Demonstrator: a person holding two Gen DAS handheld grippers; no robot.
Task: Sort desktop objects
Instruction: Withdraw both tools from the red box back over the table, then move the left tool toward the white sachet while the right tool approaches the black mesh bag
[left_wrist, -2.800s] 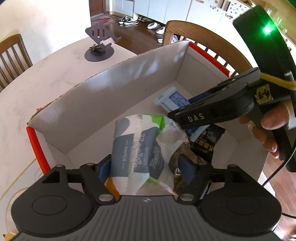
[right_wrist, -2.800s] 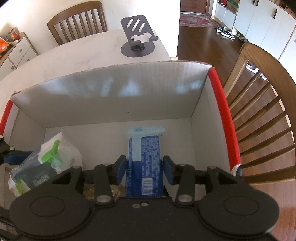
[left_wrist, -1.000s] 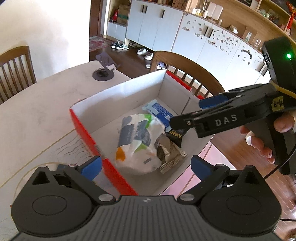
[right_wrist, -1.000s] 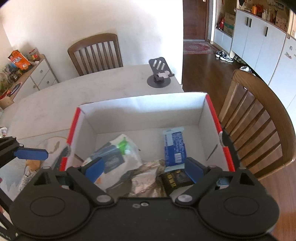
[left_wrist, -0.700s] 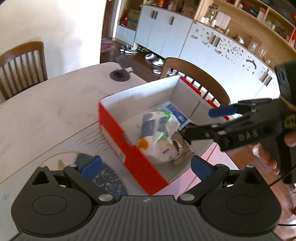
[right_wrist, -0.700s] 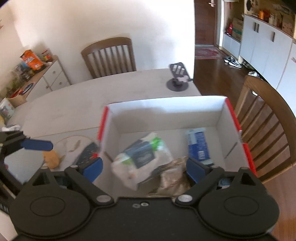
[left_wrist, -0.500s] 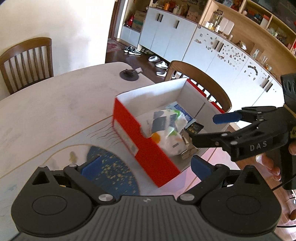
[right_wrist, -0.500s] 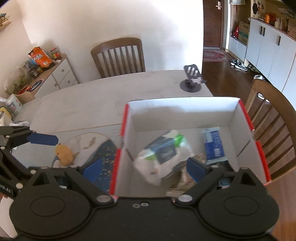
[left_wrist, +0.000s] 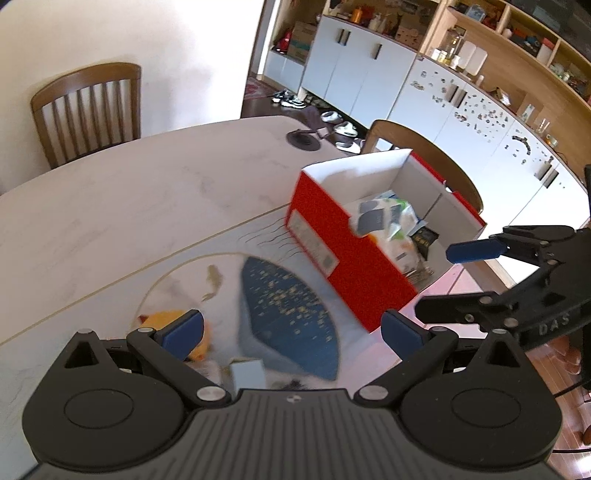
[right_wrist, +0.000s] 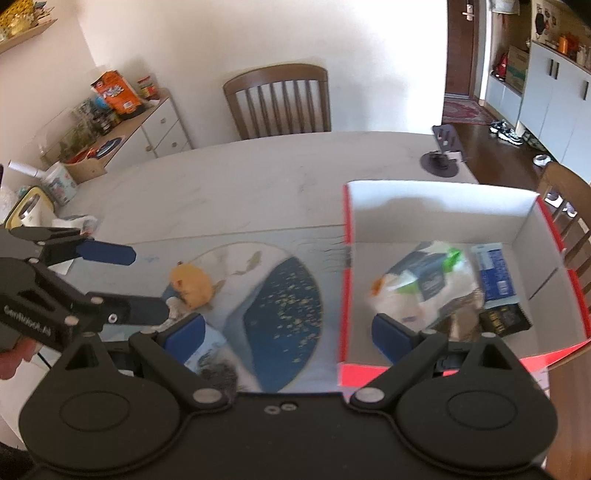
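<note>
Both the left gripper (left_wrist: 291, 330) and right gripper (right_wrist: 287, 330) are hanging wide open and empty low in frame, only the right wrist view showing the orange toy (right_wrist: 192, 283), seemingly plush, lying left of the red box (right_wrist: 436, 284) holding the packets (right_wrist: 424, 284).

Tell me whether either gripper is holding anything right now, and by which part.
Nothing is held. The left gripper and the right gripper are both open and empty above the table.
</note>
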